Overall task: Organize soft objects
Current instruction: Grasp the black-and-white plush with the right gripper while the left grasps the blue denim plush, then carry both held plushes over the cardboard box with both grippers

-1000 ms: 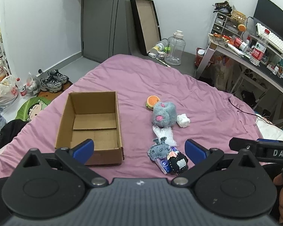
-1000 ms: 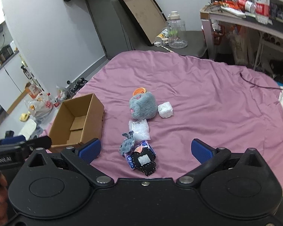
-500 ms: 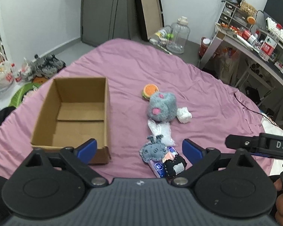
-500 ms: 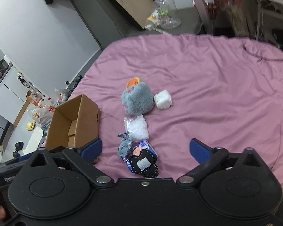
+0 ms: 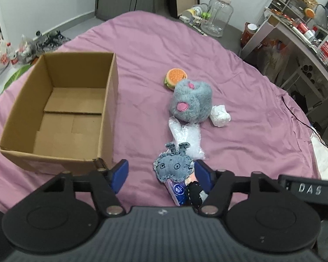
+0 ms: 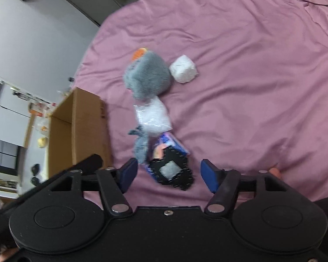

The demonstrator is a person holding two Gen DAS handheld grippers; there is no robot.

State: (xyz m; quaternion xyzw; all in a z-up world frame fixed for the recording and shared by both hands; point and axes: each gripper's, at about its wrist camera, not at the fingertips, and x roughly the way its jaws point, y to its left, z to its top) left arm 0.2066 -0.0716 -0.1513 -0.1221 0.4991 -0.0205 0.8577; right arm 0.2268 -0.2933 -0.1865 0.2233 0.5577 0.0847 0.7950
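Observation:
On the purple bed lies a row of soft things: a burger plush (image 5: 175,78), a big grey fluffy plush (image 5: 191,101) (image 6: 147,78), a white wad (image 5: 219,116) (image 6: 183,68), a clear plastic bag (image 5: 187,137) (image 6: 152,114), a small denim plush (image 5: 173,166) (image 6: 141,146), a blue packet (image 5: 178,193) and a black patch toy (image 6: 171,171). An open empty cardboard box (image 5: 61,109) (image 6: 81,128) stands to the left. My left gripper (image 5: 161,173) is open, low over the denim plush. My right gripper (image 6: 169,172) is open, straddling the black patch toy.
A desk (image 5: 304,35) with bottles and clutter stands at the right. A large clear jug (image 5: 218,17) and a leaning board sit on the floor beyond the bed. Shoes and bags (image 5: 21,48) lie on the floor at the left. A black cable (image 6: 306,0) crosses the bed's far right.
Both grippers have moved forward and down toward the pile of soft things. Their jaws have narrowed but stay open. The right view has tilted downward. Nothing has been picked up.

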